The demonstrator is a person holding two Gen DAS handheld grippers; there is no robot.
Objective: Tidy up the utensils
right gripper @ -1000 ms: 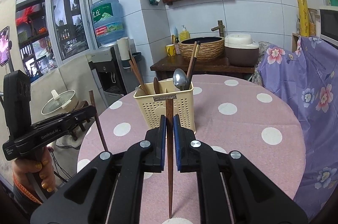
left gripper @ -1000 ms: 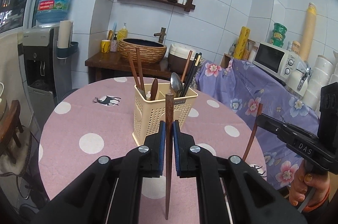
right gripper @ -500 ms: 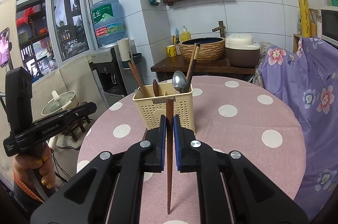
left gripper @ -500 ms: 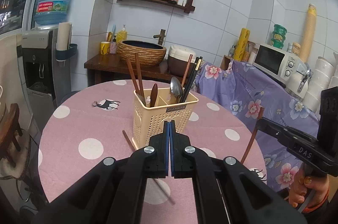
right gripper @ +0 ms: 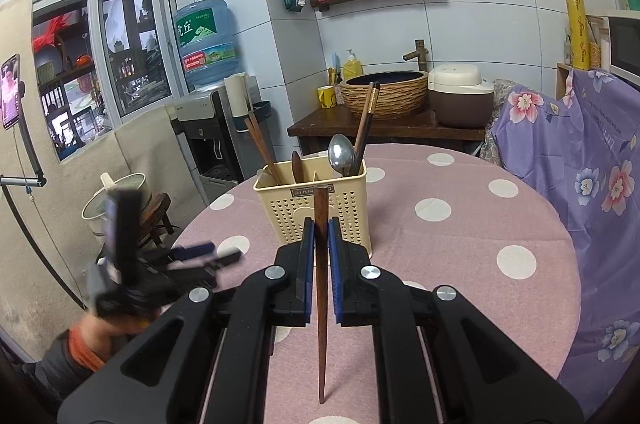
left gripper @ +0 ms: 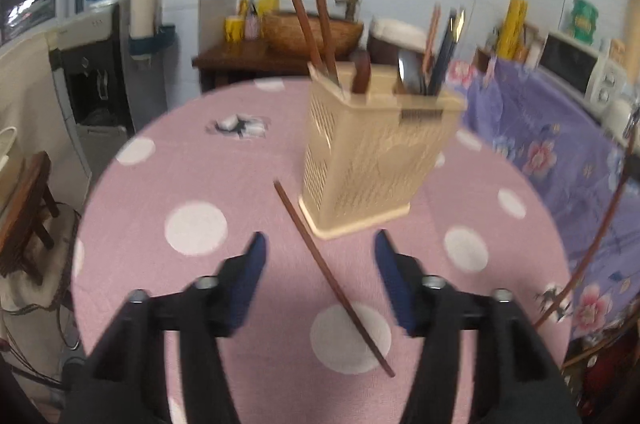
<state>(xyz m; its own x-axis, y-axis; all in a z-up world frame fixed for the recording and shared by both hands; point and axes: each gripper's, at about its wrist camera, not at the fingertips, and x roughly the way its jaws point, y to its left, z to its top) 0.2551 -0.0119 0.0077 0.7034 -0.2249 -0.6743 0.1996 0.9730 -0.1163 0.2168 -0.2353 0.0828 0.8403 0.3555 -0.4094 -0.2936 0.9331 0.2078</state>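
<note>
Nearest the left wrist camera, the left gripper (left gripper: 320,256) hangs over the pink polka-dot worktop (left gripper: 192,184) with its jaws spread wide and nothing between them. Below that gap a brown wooden chopstick (left gripper: 332,276) lies flat on the cloth, running diagonally from a white dot up toward the base of the cream utensil caddy (left gripper: 368,160), its far end just beside the caddy's left corner. This view is blurred.

Close to the right wrist camera, the right gripper (right gripper: 318,256) has its jaws clamped on a second wooden chopstick (right gripper: 321,288), held upright with the thin tip pointing down over the cloth and the thick end reaching up in front of the caddy's label. The left gripper shows blurred at the worktop's left edge.

Farther back, the caddy stands upright on the worktop. Its compartments hold a pair of brown chopsticks (right gripper: 262,148) on the left, a dark wooden spoon (right gripper: 296,166) in the middle, and a metal spoon (right gripper: 341,154) with darker chopsticks (right gripper: 366,120) on the right.
</note>
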